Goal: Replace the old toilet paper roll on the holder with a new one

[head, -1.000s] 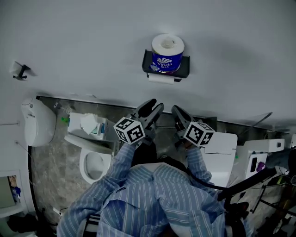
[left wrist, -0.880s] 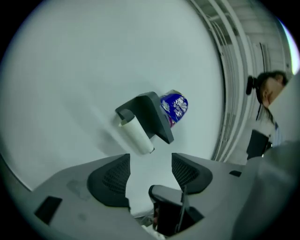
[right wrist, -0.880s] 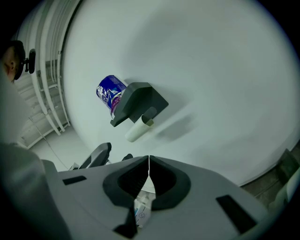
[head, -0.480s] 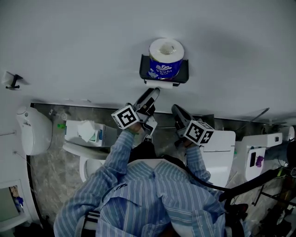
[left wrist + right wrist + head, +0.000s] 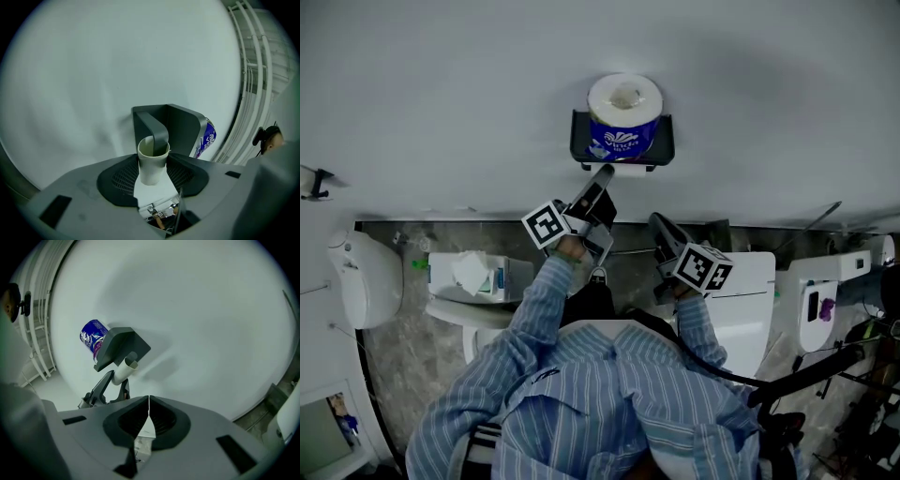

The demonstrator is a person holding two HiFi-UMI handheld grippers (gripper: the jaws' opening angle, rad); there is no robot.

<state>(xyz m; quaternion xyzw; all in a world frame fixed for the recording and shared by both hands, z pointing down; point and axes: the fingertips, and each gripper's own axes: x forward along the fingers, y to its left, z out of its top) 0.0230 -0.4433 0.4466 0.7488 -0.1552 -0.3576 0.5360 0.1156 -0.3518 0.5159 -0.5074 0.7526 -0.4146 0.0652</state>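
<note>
The left hand-held gripper is raised to the underside of the holder, a dark grey bracket on the pale wall. Its jaws stand apart, one on each side of the old roll, and nothing shows them pressing on it. The old roll is a bare cardboard tube threaded on the holder's curved arm, its open end toward the left gripper's camera and the jaw pads close along its two sides. From the right gripper view the tube pokes out below the holder, with the left gripper's two fingers spread just beneath it. The new roll, in a blue wrapper, stands upright on top of the holder, directly above the tube. The right hand-held gripper hangs lower and to the right of the holder, well apart from it, jaws pressed together with nothing between them.
</note>
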